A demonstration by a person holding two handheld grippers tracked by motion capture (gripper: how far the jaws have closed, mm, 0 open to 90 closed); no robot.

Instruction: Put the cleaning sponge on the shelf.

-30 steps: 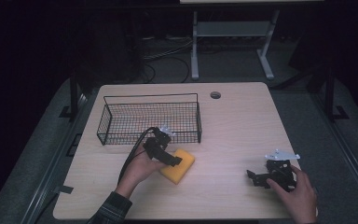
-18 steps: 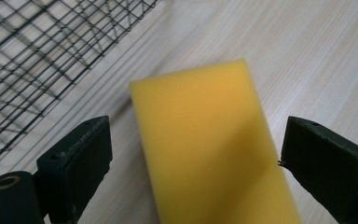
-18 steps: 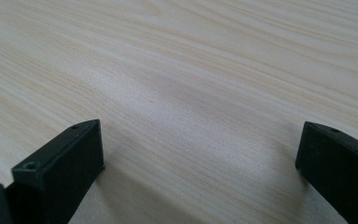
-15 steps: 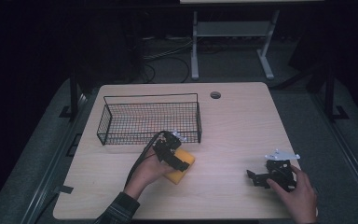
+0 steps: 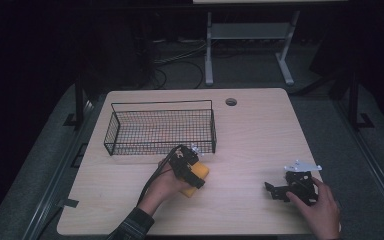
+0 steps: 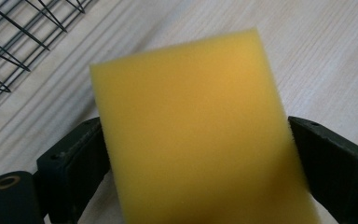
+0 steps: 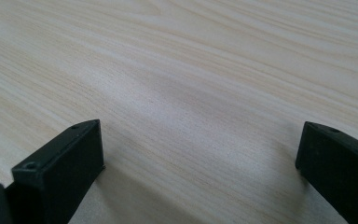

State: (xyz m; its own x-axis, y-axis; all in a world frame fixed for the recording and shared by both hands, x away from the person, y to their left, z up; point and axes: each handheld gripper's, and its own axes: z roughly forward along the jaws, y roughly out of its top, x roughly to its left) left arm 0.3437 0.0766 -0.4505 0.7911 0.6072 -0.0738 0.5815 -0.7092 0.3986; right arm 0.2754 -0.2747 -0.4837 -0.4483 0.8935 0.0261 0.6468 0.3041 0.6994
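on the table (image 5: 260,135), one sponge (image 6: 200,140) between the wide left gripper (image 5: 192,172) jaws, one basket (image 5: 160,130); right gripper (image 7: 200,158) gapes empty

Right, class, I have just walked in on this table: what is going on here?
A person holds a gripper in each hand at a wooden table. The left gripper is down over a yellow sponge lying just in front of a black wire basket. Its jaws have just been opening and now stand wide either side of the sponge, close to its edges; whether they press on it is unclear. The right gripper rests open over bare tabletop near the right front corner, holding nothing.
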